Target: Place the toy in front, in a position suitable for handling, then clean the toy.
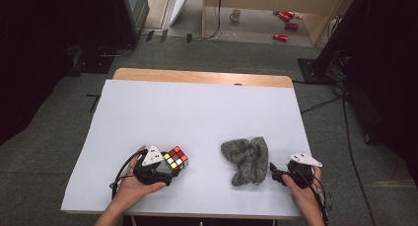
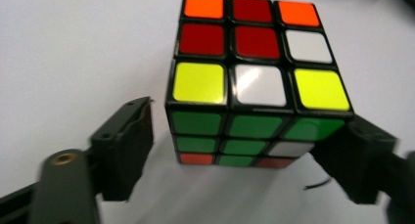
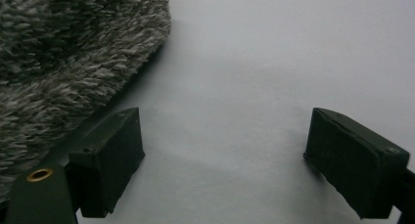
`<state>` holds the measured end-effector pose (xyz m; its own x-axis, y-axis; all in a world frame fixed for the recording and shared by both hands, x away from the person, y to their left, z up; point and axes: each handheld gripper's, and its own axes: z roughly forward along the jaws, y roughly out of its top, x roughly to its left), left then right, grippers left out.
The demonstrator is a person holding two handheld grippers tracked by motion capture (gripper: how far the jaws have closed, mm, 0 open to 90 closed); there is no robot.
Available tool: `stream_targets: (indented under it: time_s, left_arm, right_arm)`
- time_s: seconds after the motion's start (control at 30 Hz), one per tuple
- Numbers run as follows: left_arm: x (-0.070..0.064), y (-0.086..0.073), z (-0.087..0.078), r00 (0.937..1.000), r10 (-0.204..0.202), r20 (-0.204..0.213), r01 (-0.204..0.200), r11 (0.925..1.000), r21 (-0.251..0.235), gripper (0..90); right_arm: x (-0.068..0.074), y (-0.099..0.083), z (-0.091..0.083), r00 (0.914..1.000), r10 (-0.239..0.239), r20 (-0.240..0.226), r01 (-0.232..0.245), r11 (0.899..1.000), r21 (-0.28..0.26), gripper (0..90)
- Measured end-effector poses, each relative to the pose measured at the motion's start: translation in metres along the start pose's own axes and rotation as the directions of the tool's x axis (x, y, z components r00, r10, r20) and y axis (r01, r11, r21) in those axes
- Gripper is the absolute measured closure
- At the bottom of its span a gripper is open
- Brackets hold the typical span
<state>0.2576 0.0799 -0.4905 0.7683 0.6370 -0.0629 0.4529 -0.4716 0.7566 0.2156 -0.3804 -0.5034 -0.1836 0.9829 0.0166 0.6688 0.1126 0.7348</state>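
Left gripper (image 2: 244,160) view: cube (image 2: 257,77) between wide-spread fingers, right finger touching, left apart; green face toward camera, square, no long axis. Right gripper (image 3: 222,160) view: fingers wide, empty, cloth (image 3: 63,57) beside left finger.

We see a glossy plastic cube (image 2: 254,77) with smooth stickers; a fuzzy grey knit cloth (image 3: 68,53); matt white table sheet (image 1: 197,112); matt black jaws.
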Motion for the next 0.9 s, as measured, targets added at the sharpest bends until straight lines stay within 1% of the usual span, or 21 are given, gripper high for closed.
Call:
stream_targets:
  time_s: [0.07,0.1,0.13,0.23,0.27,0.3,0.33,0.37,0.4,0.43,0.47,0.5,0.53,0.57,0.63,0.67,0.73,0.77,0.8,0.83,0.9]
  left_arm:
    - [-0.001,0.001,0.001,1.0,-0.003,-0.001,0.003,1.0,-0.003,16.1]
    - [-0.001,0.002,0.002,1.0,0.0,0.0,0.0,1.0,-0.001,14.1]
    - [-0.004,0.004,0.006,0.9999,0.012,-0.012,-0.012,0.9999,0.006,13.8]
    - [-0.005,0.007,0.01,0.9997,0.012,-0.022,-0.012,0.9998,0.013,14.4]
    - [-0.005,0.009,0.014,0.9991,0.006,-0.042,-0.005,0.9996,0.026,15.2]
    - [-0.005,0.009,0.014,0.9991,0.006,-0.042,-0.005,0.9996,0.026,16.1]
    - [-0.004,0.009,0.015,0.9989,-0.001,-0.046,0.002,0.9996,0.029,17.3]
    - [-0.004,0.009,0.015,0.9989,-0.001,-0.046,0.002,0.9996,0.029,19.7]
    - [-0.004,0.009,0.015,0.9994,0.0,-0.035,0.001,0.9997,0.026,22.9]
    - [-0.004,0.009,0.015,0.9994,0.0,-0.035,0.001,0.9997,0.026,25.9]
    - [-0.006,0.008,0.014,0.9993,0.017,-0.032,-0.016,0.9997,0.018,30.1]
    - [-0.006,0.008,0.014,0.9993,0.017,-0.032,-0.016,0.9997,0.018,33.5]
    - [-0.007,0.008,0.014,0.9986,0.028,-0.044,-0.027,0.9995,0.016,33.7]
    - [-0.007,0.008,0.014,0.9986,0.028,-0.044,-0.027,0.9995,0.016,33.8]
    - [-0.007,0.007,0.014,0.9985,0.028,-0.047,-0.027,0.9995,0.013,33.9]
    - [-0.007,0.007,0.014,0.9985,0.023,-0.05,-0.022,0.9996,0.015,34.0]
    - [-0.006,0.007,0.013,0.9984,0.02,-0.053,-0.019,0.9997,0.015,34.1]
    - [-0.006,0.007,0.013,0.9984,0.02,-0.053,-0.019,0.9997,0.015,34.1]
    - [-0.006,0.008,0.012,0.9986,0.016,-0.05,-0.016,0.9998,0.008,34.1]
    - [-0.006,0.008,0.012,0.9986,0.016,-0.05,-0.016,0.9998,0.008,34.1]
    - [-0.006,0.008,0.011,0.9992,0.019,-0.035,-0.019,0.9998,-0.008,34.1]
  right_arm:
    - [0.0,0.0,0.0,1.0,0.001,0.0,-0.001,1.0,0.0,13.6]
    - [0.0,0.0,0.0,1.0,0.001,0.001,-0.001,1.0,0.0,13.6]
    - [0.0,0.0,0.0,1.0,0.001,0.0,-0.001,1.0,0.0,13.6]
    - [0.001,0.0,-0.001,1.0,-0.005,0.005,0.005,1.0,-0.004,14.2]
    - [0.002,0.0,-0.003,0.9998,-0.019,0.005,0.019,1.0,-0.012,13.7]
    - [0.002,0.0,-0.003,0.9998,-0.019,0.005,0.019,1.0,-0.012,13.7]
    - [0.002,0.003,-0.009,0.9999,-0.009,-0.007,0.009,0.999,-0.032,13.6]
    - [0.002,0.003,-0.009,0.9999,-0.009,-0.007,0.009,0.999,-0.032,13.6]
    - [0.003,0.008,-0.018,0.9989,0.018,-0.043,-0.021,0.997,-0.069,13.3]
    - [0.003,0.008,-0.018,0.9989,0.018,-0.043,-0.021,0.997,-0.069,13.3]
    - [0.007,0.013,-0.026,0.9981,0.012,-0.061,-0.018,0.995,-0.099,13.2]
    - [0.009,0.015,-0.029,0.9973,0.01,-0.073,-0.018,0.994,-0.111,13.1]
    - [0.013,0.017,-0.032,0.9963,0.003,-0.086,-0.013,0.993,-0.12,13.0]
    - [0.013,0.017,-0.032,0.9963,0.003,-0.086,-0.013,0.993,-0.12,13.0]
    - [0.021,0.02,-0.037,0.9935,-0.018,-0.112,0.003,0.991,-0.137,12.6]
    - [0.029,0.023,-0.04,0.9913,-0.038,-0.126,0.019,0.989,-0.148,12.3]
    - [0.036,0.025,-0.042,0.9895,-0.05,-0.135,0.029,0.987,-0.157,10.8]
    - [0.036,0.025,-0.042,0.9895,-0.05,-0.135,0.029,0.987,-0.157,10.8]
    - [0.042,0.028,-0.045,0.9874,-0.05,-0.15,0.025,0.986,-0.162,9.8]
    - [0.042,0.028,-0.045,0.9874,-0.05,-0.15,0.025,0.986,-0.162,9.8]
    - [0.049,0.032,-0.048,0.9851,-0.048,-0.165,0.019,0.984,-0.175,9.2]
